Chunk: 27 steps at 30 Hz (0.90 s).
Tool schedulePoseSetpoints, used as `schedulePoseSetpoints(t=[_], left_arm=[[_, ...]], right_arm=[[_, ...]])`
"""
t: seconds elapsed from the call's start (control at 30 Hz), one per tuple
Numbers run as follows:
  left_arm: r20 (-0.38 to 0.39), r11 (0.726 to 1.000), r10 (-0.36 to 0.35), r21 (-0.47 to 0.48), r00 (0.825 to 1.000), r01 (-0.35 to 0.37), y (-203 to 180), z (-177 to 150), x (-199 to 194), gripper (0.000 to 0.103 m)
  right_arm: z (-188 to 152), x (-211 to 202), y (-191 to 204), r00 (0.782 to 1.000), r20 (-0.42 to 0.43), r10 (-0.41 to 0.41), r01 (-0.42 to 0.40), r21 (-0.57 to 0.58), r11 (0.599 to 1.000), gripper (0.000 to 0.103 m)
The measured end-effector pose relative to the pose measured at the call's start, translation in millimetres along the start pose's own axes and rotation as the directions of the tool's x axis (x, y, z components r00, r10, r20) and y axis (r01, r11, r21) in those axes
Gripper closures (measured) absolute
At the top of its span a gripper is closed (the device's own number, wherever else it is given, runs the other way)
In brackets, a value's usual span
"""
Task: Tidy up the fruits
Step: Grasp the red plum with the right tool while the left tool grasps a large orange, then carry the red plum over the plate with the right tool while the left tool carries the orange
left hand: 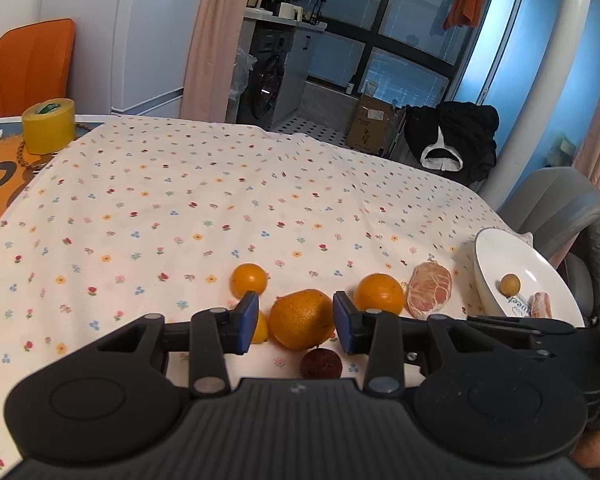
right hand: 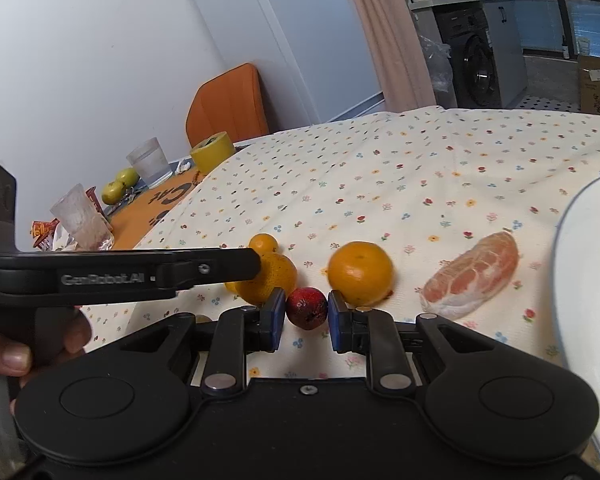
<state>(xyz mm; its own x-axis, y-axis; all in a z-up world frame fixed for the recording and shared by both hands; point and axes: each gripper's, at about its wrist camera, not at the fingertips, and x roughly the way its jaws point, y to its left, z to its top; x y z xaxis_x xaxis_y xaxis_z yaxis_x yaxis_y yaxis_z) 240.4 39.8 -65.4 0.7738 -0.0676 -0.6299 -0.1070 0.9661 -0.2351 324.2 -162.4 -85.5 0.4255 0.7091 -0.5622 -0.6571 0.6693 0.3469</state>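
Observation:
On the flowered tablecloth point(left hand: 180, 200) lies a row of fruit. My left gripper point(left hand: 296, 320) is open, its blue pads either side of a large orange point(left hand: 302, 318). A dark red bayberry point(left hand: 321, 364) sits just in front of that orange. A small orange point(left hand: 249, 279), another orange point(left hand: 379, 294) and a peeled pomelo piece point(left hand: 429, 292) lie nearby. The white plate point(left hand: 500, 256) on the right holds a small yellow fruit point(left hand: 510, 284) and a pink piece point(left hand: 542, 306). My right gripper point(right hand: 306, 316) is open, its pads close on each side of the bayberry point(right hand: 307, 307), which rests on the cloth.
A yellow tape roll point(left hand: 48, 126), two glasses point(right hand: 148, 162), green apples point(right hand: 118, 186) and snack wrappers stand on the orange mat at the table's left end. An orange chair point(left hand: 24, 68) is behind it and a grey chair point(left hand: 556, 200) beside the plate. A hand point(right hand: 16, 356) holds the left gripper.

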Motion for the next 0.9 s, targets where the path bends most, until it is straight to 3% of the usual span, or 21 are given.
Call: schedulePoseSetpoints(t=[0.5, 0.9], left_arm=[[-0.044, 0.998, 0.055, 0.039, 0.998, -0.053, -14, -6, 24, 0.062], [0.007, 0.997, 0.047, 0.060, 0.999, -0.048, -32, -4, 0, 0.063]], right_arm=[[-5, -31, -15, 0.998, 0.058, -0.039, 0.036, 0.036, 0.999, 0.082], [-8, -62, -25, 0.992, 0.109, -0.065, 0.059, 0.057, 0.997, 0.082]])
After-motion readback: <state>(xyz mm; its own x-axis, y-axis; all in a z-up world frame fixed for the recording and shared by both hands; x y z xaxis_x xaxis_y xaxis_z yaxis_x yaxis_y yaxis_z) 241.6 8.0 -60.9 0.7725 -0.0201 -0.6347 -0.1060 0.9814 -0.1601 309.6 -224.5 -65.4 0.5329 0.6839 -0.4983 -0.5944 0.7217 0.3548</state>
